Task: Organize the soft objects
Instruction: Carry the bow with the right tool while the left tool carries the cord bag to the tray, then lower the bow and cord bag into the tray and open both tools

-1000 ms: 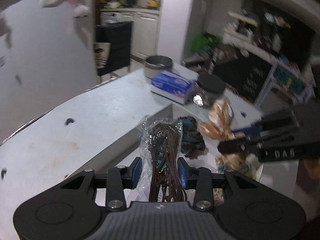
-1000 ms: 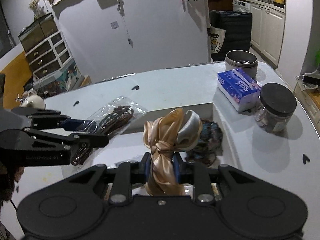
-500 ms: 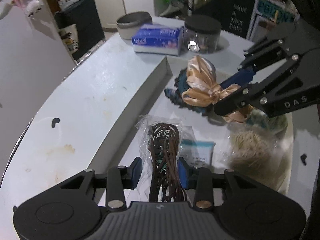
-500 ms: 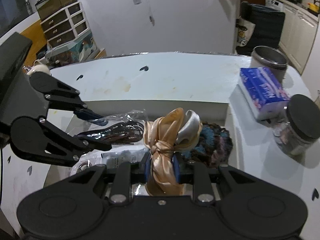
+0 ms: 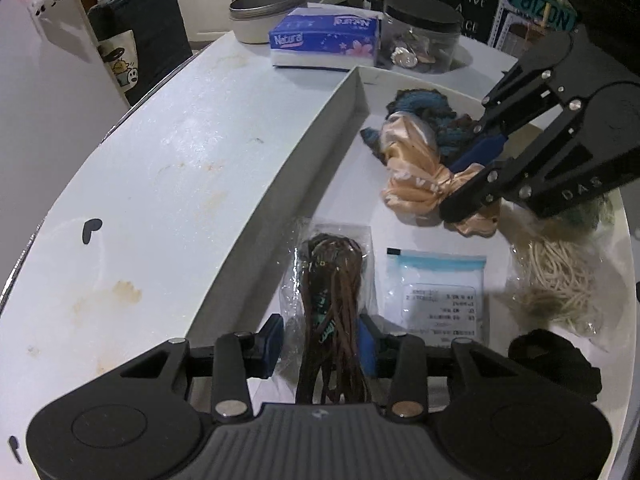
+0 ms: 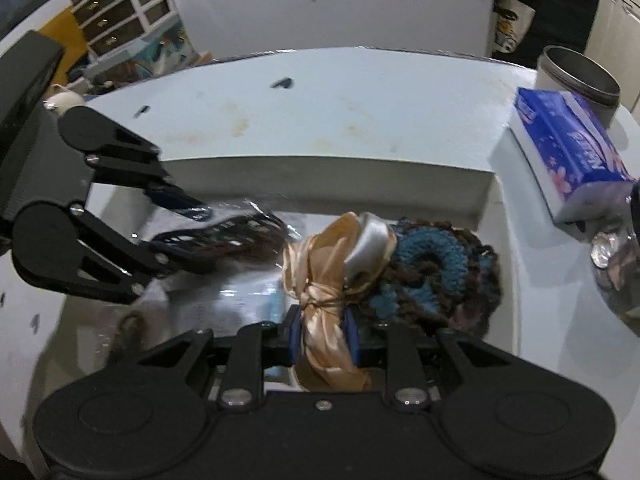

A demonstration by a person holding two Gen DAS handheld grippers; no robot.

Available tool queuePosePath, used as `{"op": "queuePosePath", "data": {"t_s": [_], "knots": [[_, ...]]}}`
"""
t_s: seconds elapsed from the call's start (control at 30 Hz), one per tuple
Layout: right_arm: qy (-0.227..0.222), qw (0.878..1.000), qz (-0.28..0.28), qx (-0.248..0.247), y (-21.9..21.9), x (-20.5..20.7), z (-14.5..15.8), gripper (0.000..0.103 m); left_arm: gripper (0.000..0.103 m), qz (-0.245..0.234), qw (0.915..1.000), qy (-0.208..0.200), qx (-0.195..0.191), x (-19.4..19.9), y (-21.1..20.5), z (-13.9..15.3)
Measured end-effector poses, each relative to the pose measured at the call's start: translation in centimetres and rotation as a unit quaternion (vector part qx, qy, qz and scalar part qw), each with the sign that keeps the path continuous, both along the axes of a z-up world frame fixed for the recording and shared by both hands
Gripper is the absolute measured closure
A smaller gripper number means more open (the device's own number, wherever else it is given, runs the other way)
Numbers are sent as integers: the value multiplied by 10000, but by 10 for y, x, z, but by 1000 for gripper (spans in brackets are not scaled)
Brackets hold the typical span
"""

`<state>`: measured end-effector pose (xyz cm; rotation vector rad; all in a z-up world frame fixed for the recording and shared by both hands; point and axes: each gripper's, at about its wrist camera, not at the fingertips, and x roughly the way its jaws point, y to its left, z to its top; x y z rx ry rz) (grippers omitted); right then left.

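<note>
Left gripper (image 5: 320,344), seen from its own camera, has its blue pads set close around the cord bag (image 5: 330,292), a clear bag of brown cords. Its jaws have just been opening a little, and the bag stays between them. I cannot tell whether the pads press on it. The bag runs straight away from me, far end on the box (image 5: 304,148) floor by the left wall, just left of a flat packet (image 5: 440,292). To the right sits a pale string bundle (image 5: 556,276), with a black band (image 5: 556,364) nearer. I judge this the set-down step: next I need to spread the jaws wider and lift clear without dragging the bag.

From the right camera, my right gripper (image 6: 323,340) is clamped on the waist of the satin bow (image 6: 332,268). The bow's long axis points away from me, its loops far, its tail near. It hangs low in the box and overlaps the crochet piece (image 6: 436,264) to its right. The left gripper (image 6: 180,228) shows at the left with its bag pointing right. Next this hand calls for lowering the bow onto bare floor, then letting go.
</note>
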<state>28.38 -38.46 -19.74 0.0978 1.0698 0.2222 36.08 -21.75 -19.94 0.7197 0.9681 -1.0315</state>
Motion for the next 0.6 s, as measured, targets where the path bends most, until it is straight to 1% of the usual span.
{"op": "queuePosePath", "data": {"t_s": [0.1,0.2,0.3,0.33,0.43,0.53,0.6], "knots": [[25,10000,-12,-85,-5,1,-4,79,60,10,9999,48,-140,2,2,-1],[29,9996,111,-245,0,1,-7,80,59,-5,9998,47,-208,1,2,-3],[78,9992,196,-339,12,2,-10,80,53,-26,9997,14,-242,-2,3,-1],[103,9993,210,-307,16,3,-11,80,50,-30,9997,0,-253,-2,5,0],[99,9995,257,-163,27,3,-12,80,39,-22,9997,-147,-194,-2,10,4],[173,9989,420,65,39,0,-12,80,38,-37,9993,-362,-8,-1,14,7],[200,9986,475,101,44,-3,-11,80,38,-49,9993,-376,54,1,17,9]]}}
